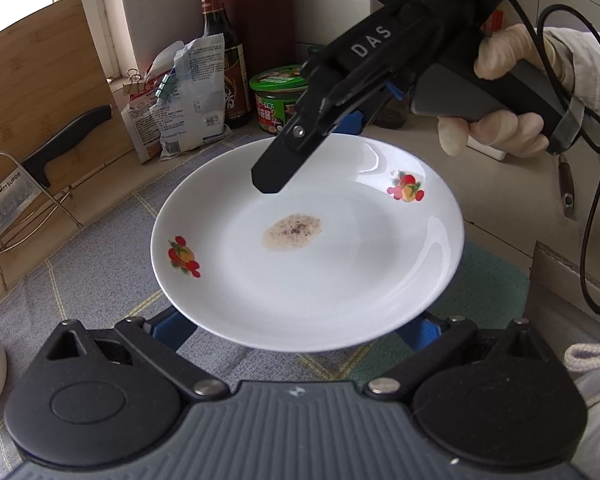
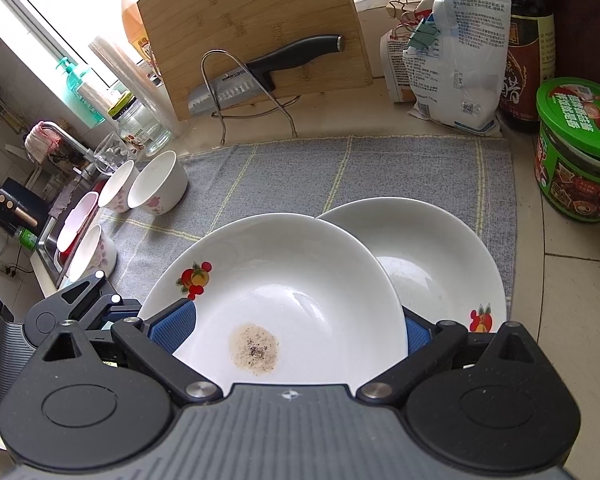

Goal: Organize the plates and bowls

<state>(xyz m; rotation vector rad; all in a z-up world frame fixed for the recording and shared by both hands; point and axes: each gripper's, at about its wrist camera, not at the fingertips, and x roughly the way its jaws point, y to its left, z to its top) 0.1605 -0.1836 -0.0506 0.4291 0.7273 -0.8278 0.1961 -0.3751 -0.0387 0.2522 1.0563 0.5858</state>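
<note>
A white plate (image 1: 300, 280) with fruit decals and a brown stain at its centre sits tilted over a second white plate (image 2: 432, 248) on the grey cloth mat (image 2: 300, 168). My right gripper (image 2: 294, 332) is open and straddles the stained plate (image 2: 300, 264). From the left wrist view, the right gripper (image 1: 296, 148) has one finger above the far rim and the other below it. My left gripper (image 1: 296, 332) is open, its blue fingers (image 1: 172, 330) spread under the near rim with their tips hidden. Several white flowered bowls (image 2: 158, 188) stand at the mat's left edge.
A bamboo cutting board (image 2: 252, 28) and a knife (image 2: 260, 76) on a wire rack stand behind the mat. Clipped bags (image 2: 452, 60), a dark bottle (image 2: 528, 52) and a green jar (image 2: 580, 152) sit at back right. The sink (image 2: 56, 236) lies left. A gloved hand (image 1: 496, 120) holds the right gripper.
</note>
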